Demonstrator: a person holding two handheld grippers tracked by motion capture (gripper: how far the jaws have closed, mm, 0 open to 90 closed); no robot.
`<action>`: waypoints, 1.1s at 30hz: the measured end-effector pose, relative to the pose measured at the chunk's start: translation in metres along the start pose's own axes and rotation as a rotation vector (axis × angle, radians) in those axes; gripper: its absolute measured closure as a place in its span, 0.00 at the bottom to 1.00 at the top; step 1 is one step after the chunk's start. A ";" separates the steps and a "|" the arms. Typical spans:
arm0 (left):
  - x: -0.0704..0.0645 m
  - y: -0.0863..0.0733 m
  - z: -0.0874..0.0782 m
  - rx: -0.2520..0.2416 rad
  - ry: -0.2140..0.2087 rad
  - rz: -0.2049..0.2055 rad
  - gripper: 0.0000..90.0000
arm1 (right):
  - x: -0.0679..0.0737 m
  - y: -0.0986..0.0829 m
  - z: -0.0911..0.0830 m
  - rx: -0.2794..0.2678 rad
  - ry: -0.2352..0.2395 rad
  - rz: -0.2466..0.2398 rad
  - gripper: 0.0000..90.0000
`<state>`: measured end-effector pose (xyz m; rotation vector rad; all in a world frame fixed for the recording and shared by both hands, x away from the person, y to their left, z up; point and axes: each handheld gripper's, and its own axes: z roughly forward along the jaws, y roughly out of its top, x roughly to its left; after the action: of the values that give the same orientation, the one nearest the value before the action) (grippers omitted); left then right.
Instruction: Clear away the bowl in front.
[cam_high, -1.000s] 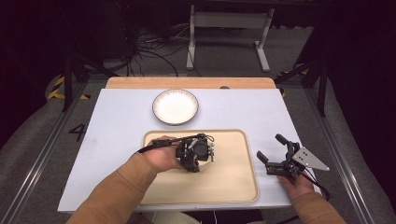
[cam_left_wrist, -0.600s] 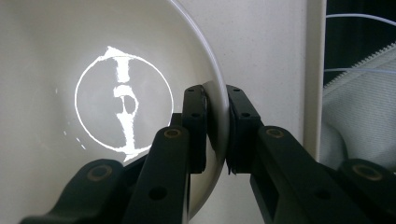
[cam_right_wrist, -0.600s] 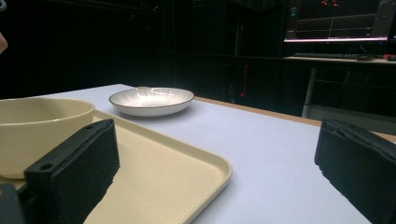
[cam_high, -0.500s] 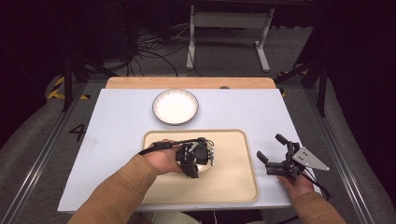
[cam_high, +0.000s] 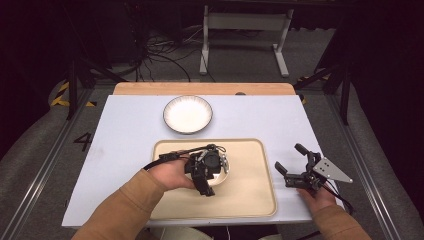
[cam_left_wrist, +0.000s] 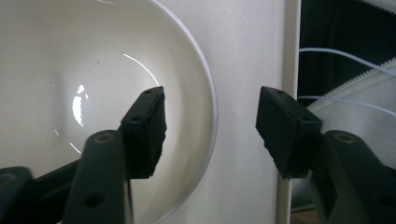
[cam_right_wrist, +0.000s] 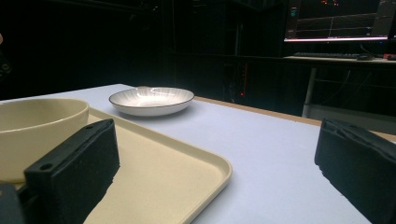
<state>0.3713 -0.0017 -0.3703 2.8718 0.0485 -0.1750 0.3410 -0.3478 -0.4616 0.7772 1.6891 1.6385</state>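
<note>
A cream bowl (cam_high: 226, 170) stands on the beige tray (cam_high: 250, 200), mostly under my left gripper (cam_high: 207, 167). In the left gripper view the left gripper (cam_left_wrist: 210, 126) is open and straddles the bowl's (cam_left_wrist: 70, 70) rim: one jaw is inside the bowl, the other outside over the tray (cam_left_wrist: 247, 56). My right gripper (cam_high: 289, 157) is open and holds nothing, just off the tray's right edge above the white table (cam_high: 125, 130). From the right gripper (cam_right_wrist: 219, 154) I see the bowl (cam_right_wrist: 37, 126) at the left and the tray's corner (cam_right_wrist: 177, 163) below.
A white plate with a dark rim (cam_high: 188, 114) lies on the table beyond the tray, also seen in the right gripper view as the plate (cam_right_wrist: 152, 100). A wooden strip (cam_high: 200, 88) runs along the table's far edge. Dark floor, cables and a stand lie beyond.
My left gripper has shifted slightly toward the person over the bowl. The right gripper has barely moved.
</note>
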 end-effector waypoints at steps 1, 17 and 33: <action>0.000 -0.001 -0.002 -0.016 0.004 -0.007 0.44 | 0.000 0.000 0.000 0.000 0.000 0.000 0.00; -0.013 -0.048 -0.031 -0.335 0.101 -0.120 0.32 | 0.000 0.000 0.000 0.001 0.000 0.001 0.00; -0.019 -0.108 -0.034 -0.643 0.179 -0.235 0.27 | 0.000 0.000 0.000 0.000 0.000 0.001 0.00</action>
<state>0.3515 0.1106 -0.3635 2.2239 0.4004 0.0511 0.3410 -0.3479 -0.4616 0.7781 1.6890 1.6391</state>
